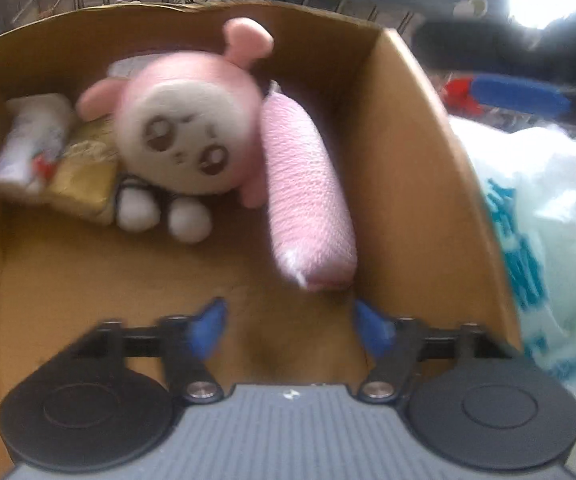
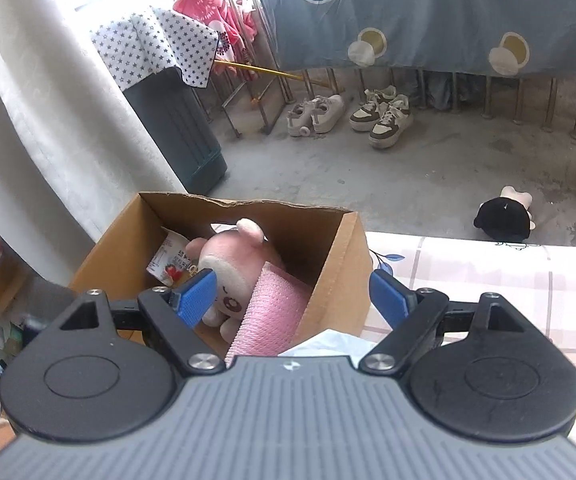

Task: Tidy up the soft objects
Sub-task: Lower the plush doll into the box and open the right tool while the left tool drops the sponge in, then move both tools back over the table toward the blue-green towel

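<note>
Left gripper (image 1: 289, 326) jaws apart and empty at lower centre above cardboard box (image 1: 415, 168), pink plush toy (image 1: 186, 136) and pink roll (image 1: 307, 200) inside, right gripper (image 2: 291, 300) wide, empty.

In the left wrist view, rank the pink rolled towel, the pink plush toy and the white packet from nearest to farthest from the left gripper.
From the left gripper, open above the cardboard box:
1. Pink rolled towel, right of middle, its end just ahead of the fingertips.
2. Pink plush toy, middle, beside the towel.
3. White packet, far left corner.
</note>
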`<action>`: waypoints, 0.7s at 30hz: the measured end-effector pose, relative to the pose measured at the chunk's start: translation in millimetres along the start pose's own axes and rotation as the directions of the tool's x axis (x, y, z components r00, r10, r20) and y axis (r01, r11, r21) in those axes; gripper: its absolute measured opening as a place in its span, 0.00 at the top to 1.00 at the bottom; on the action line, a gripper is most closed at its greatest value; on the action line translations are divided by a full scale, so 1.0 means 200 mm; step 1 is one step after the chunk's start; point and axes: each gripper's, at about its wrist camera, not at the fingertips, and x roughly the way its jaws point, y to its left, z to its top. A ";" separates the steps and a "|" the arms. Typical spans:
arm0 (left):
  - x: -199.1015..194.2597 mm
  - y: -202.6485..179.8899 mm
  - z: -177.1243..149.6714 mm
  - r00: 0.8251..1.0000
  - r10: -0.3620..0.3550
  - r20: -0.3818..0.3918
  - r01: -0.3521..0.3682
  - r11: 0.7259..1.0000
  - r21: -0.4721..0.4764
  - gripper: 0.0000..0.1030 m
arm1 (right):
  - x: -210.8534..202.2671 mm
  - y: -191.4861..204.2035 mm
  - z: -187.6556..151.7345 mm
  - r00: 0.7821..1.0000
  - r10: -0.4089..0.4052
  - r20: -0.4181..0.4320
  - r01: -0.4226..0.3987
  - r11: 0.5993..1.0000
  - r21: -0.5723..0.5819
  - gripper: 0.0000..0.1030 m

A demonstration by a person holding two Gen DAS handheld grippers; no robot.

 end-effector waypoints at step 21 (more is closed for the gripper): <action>-0.12 -0.05 0.03 0.992 0.065 0.111 -0.046 0.986 -0.163 0.67 | -0.46 0.04 -0.02 0.994 0.063 0.095 -0.062 0.998 -0.007 0.19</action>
